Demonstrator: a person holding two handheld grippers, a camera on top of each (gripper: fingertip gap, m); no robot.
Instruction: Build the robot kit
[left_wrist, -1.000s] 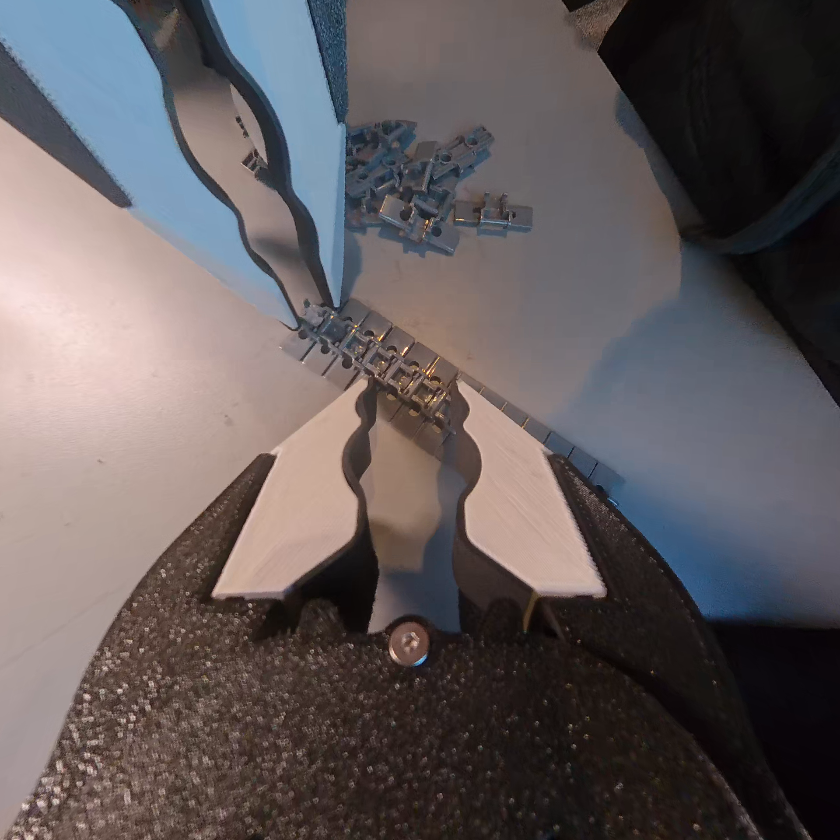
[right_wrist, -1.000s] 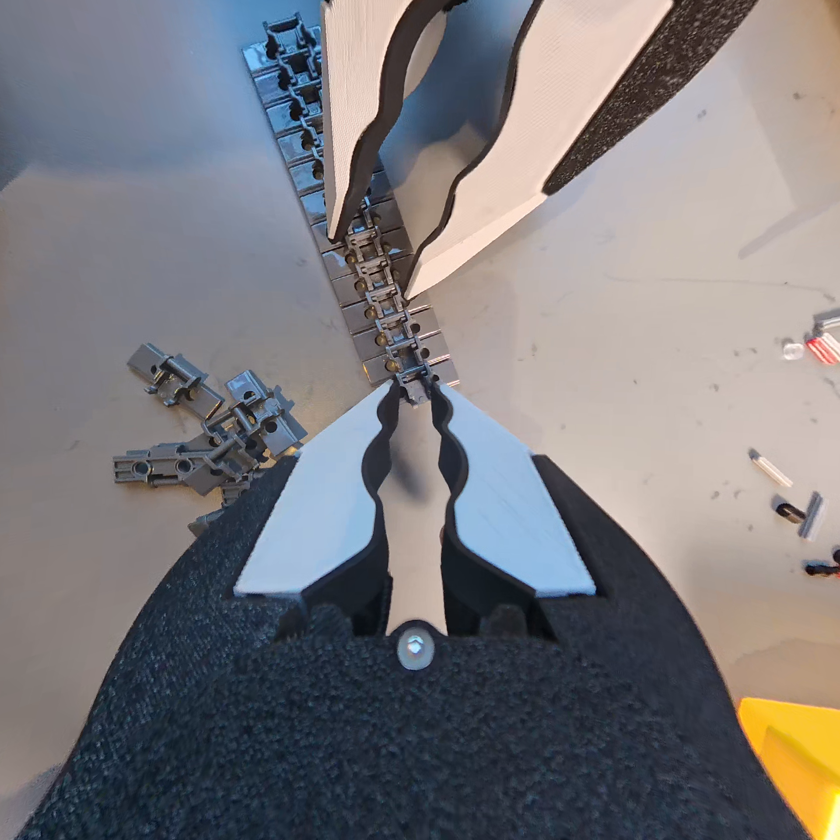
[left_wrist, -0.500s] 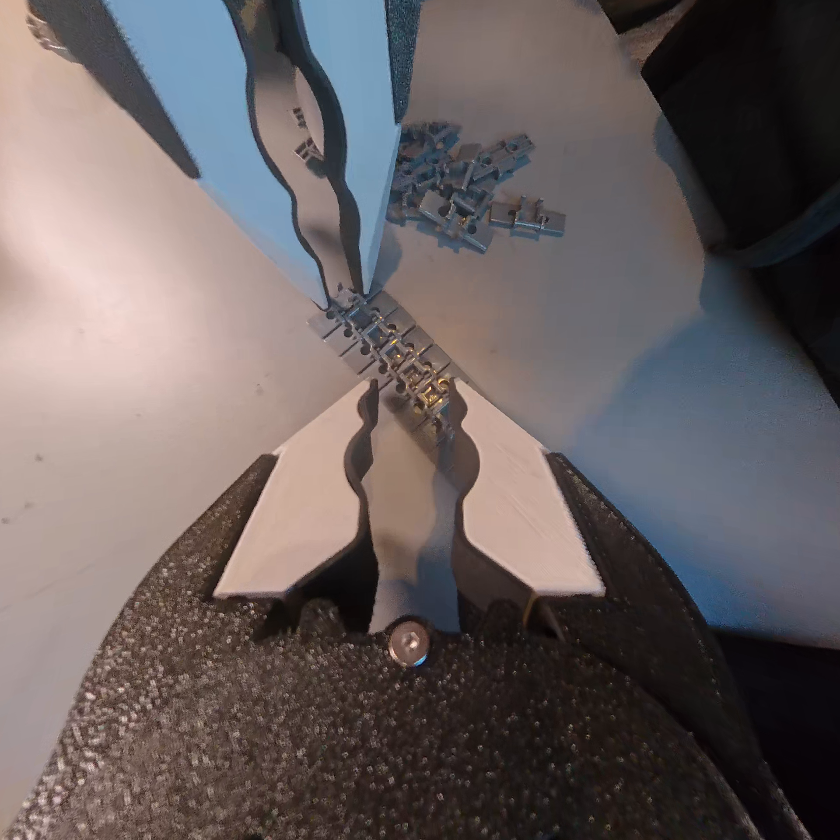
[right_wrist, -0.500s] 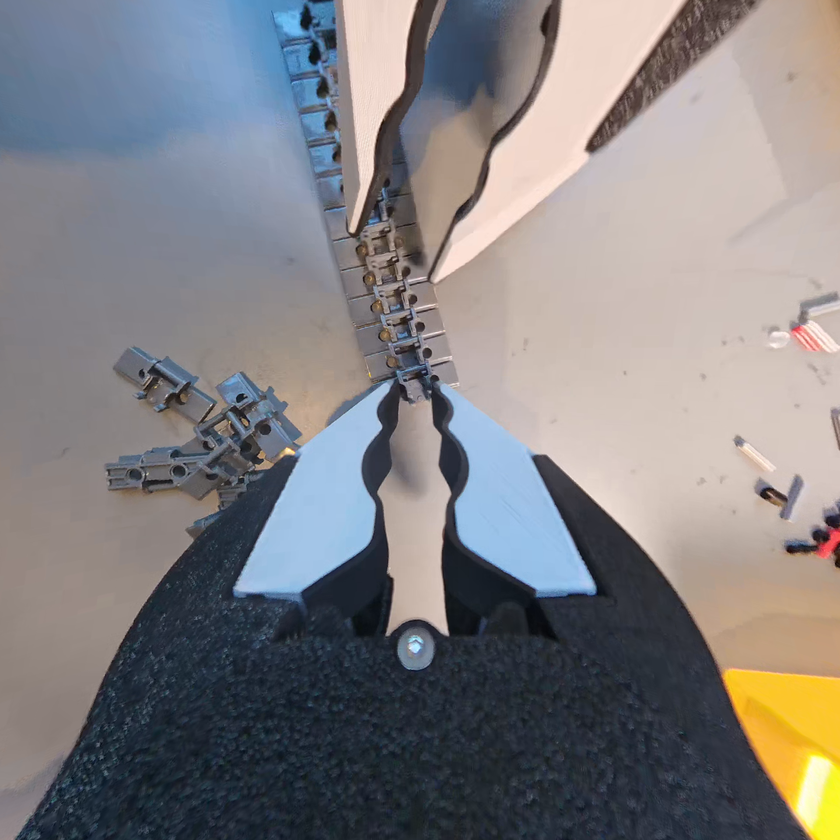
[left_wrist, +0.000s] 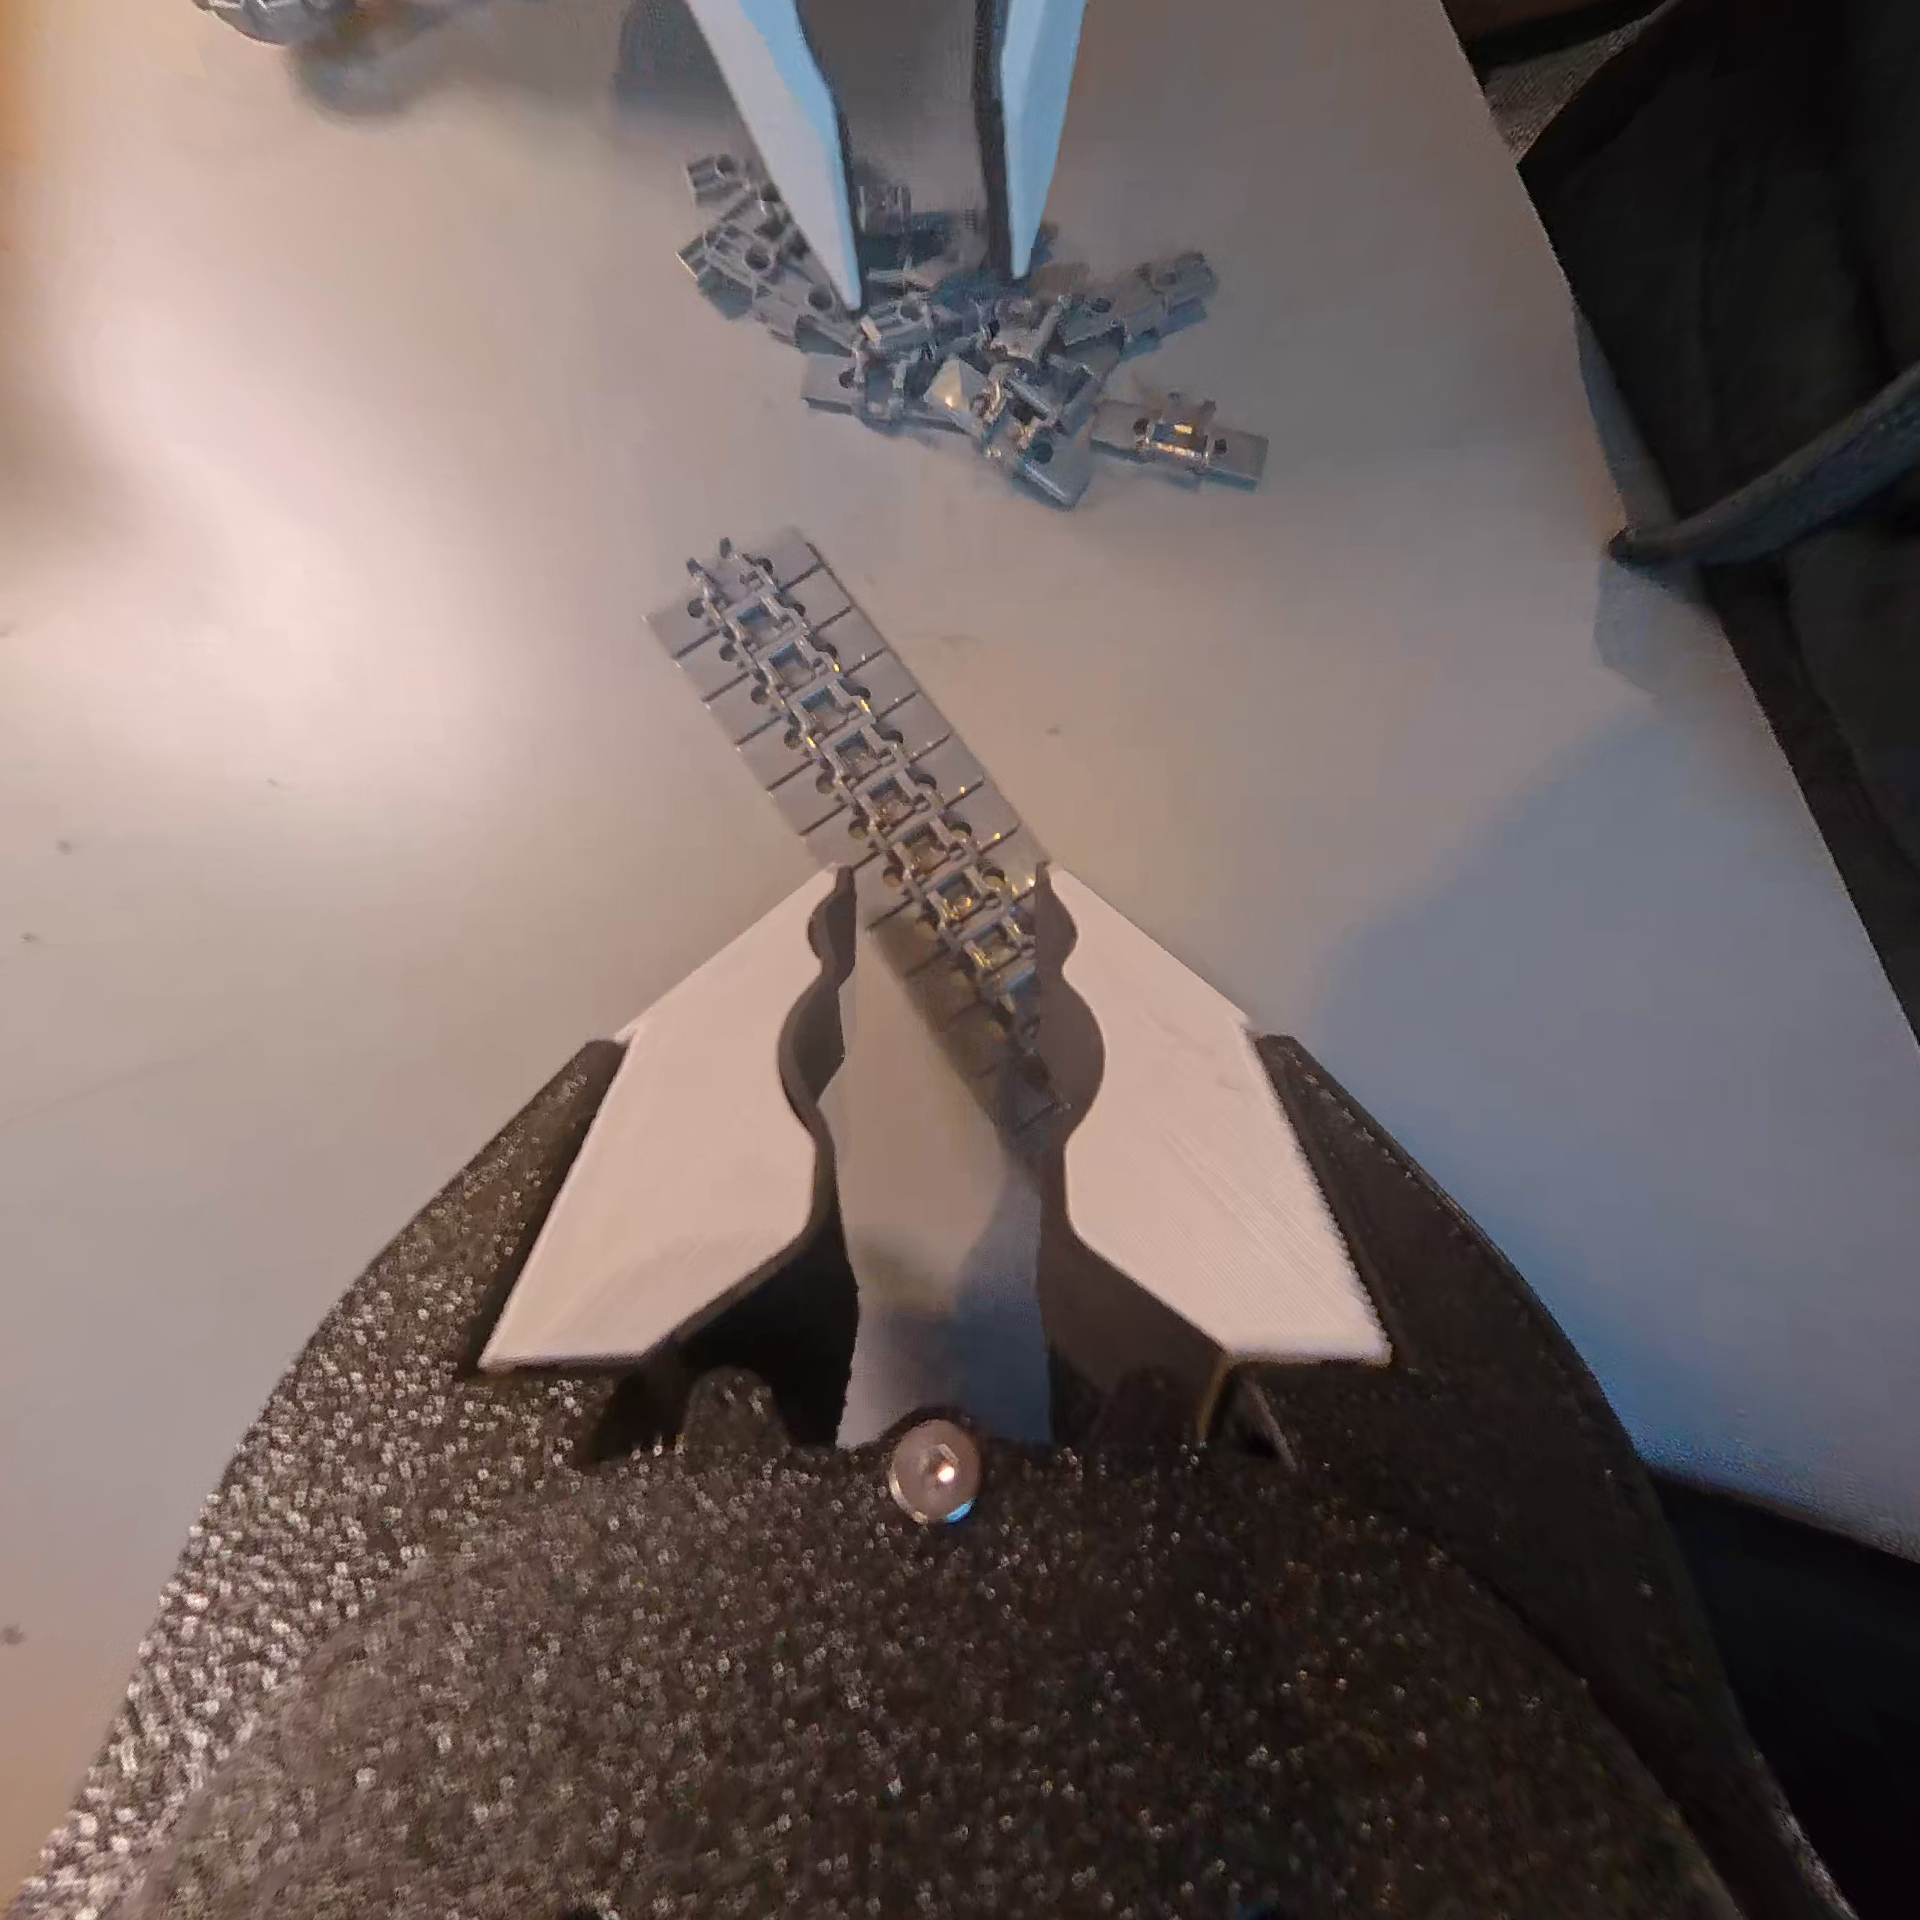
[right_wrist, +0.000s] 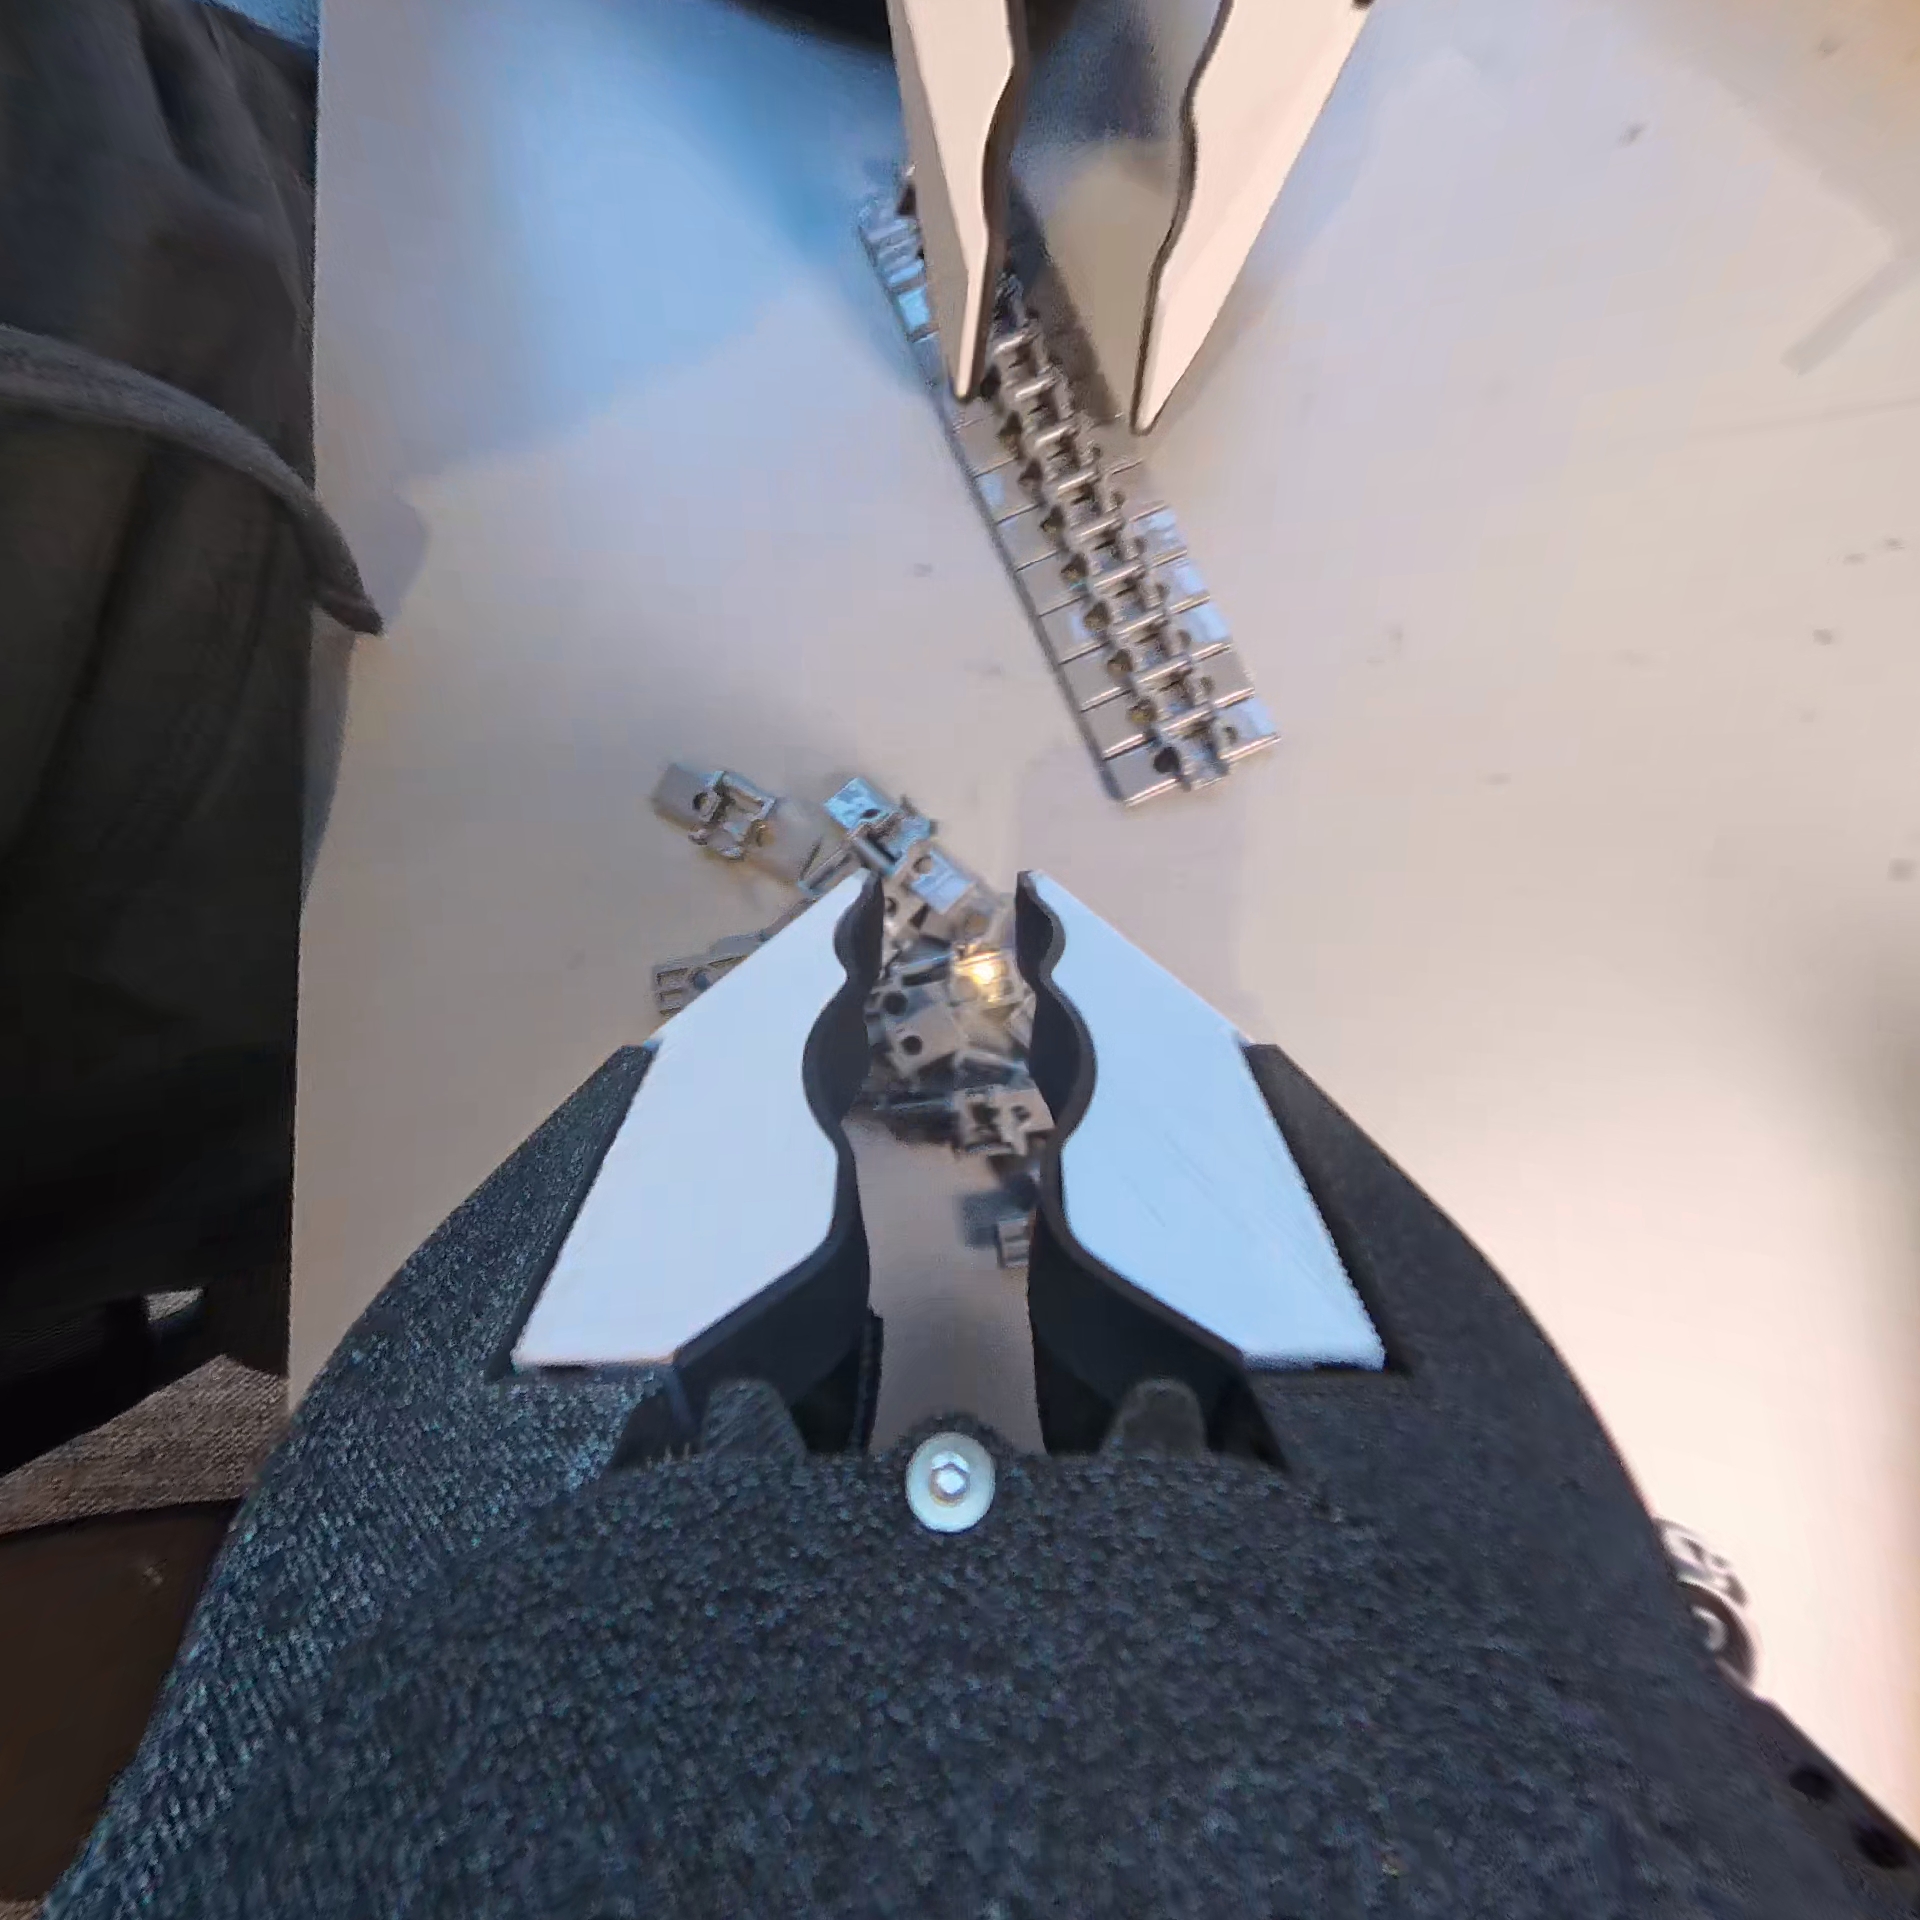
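Both claws stand released, with a clear gap between the tips of each. The left claw hovers low over the near end of one assembled strip of grey track links, which runs up and to the left from between its white fingers; whether the tips touch the strip I cannot tell. The strip lies flat on the pale desk, and about nine or ten joined links show beyond the tips, with more under the claw.

The right claw hangs over one loose pile of grey track links, its tips on either side of the heap and grasping nothing. One single link lies apart at the far left edge of that pile. In the left wrist view the same pile sits beyond the strip, with the right claw's two white fingers coming down into its far side. The pile's links overlap too much to count.

A dark cloth hangs off the desk edge on the left of the right wrist view.

Half a second ago the right claw was pinched on the free end of the strip, close to the left claw. Now it has let go and shifted to the pile, well apart from the strip's end, and the left claw has drawn back along the strip.
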